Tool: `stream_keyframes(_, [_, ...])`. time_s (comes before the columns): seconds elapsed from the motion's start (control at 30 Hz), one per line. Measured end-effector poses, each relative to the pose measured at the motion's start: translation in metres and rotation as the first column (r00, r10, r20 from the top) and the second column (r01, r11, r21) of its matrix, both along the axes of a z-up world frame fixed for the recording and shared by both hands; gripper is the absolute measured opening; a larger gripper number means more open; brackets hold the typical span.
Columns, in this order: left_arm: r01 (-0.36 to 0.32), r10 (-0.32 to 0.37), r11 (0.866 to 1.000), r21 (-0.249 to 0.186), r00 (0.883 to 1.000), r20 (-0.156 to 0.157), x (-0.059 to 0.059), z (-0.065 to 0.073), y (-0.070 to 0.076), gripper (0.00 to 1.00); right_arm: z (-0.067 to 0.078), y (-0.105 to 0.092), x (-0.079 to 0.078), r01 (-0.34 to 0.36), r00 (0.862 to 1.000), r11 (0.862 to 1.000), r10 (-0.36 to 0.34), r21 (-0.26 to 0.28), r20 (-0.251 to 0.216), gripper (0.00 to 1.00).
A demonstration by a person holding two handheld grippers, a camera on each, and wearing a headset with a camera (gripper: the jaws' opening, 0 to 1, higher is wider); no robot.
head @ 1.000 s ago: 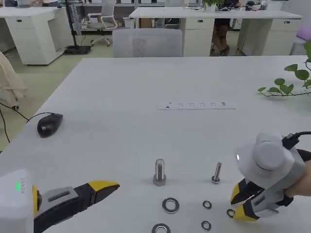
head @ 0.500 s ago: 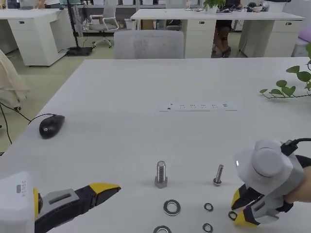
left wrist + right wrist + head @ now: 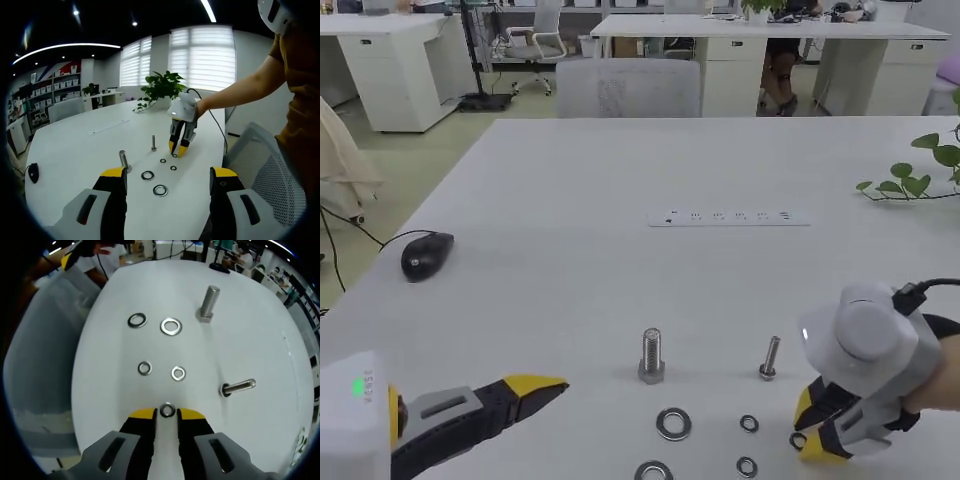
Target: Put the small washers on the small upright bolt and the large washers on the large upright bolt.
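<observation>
The large bolt (image 3: 651, 355) and the small bolt (image 3: 769, 358) stand upright near the table's front. In front of them lie two large washers (image 3: 672, 423) and two small washers (image 3: 749, 424). My right gripper (image 3: 808, 428) is tipped down on the table, right of these. Its yellow tips close narrowly on a third small washer (image 3: 167, 410), which lies flat on the table. My left gripper (image 3: 167, 177) hovers open at the front left with nothing between its jaws. Its yellow tip (image 3: 535, 385) points toward the large bolt (image 3: 123, 161).
A black mouse (image 3: 423, 255) with its cable lies at the table's left edge. A white power strip (image 3: 728, 217) is set mid-table beyond the bolts. Plant leaves (image 3: 920, 170) reach in from the right. A grey chair (image 3: 627, 88) stands at the far edge.
The right gripper has sunk a little onto the small washer at the right. The left gripper has held still. The head camera has shifted slightly.
</observation>
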State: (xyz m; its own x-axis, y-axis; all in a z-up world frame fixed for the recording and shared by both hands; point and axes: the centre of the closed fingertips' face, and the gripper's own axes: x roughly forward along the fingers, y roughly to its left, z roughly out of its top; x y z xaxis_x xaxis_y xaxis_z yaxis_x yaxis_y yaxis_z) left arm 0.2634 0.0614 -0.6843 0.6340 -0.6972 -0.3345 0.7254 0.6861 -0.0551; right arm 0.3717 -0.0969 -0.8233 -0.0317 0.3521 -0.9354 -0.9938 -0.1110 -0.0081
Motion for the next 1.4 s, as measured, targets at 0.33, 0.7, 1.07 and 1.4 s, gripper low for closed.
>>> stream_keyframes(0.33, [-0.008,0.008,1.000,0.001,1.000,-0.001,-0.002,0.000,0.003,0.66,0.000,0.001,0.000,-0.040,0.999,0.999,0.041,-0.025,0.022,0.13])
stream_keyframes(0.7, [-0.006,0.006,1.000,0.002,1.000,-0.003,-0.002,0.000,0.002,0.66,0.001,0.000,0.001,-0.034,0.999,0.999,0.034,-0.026,0.021,0.12])
stream_keyframes(1.07, [-0.004,0.004,1.000,-0.001,1.000,-0.005,-0.001,-0.001,0.000,0.66,0.017,-0.003,0.013,-0.007,0.999,1.000,0.008,-0.017,0.038,0.12])
stream_keyframes(1.4, [-0.005,0.005,1.000,-0.008,1.000,-0.006,-0.001,0.000,-0.002,0.66,0.045,-0.001,0.034,0.015,0.996,1.000,-0.016,0.012,0.085,0.12])
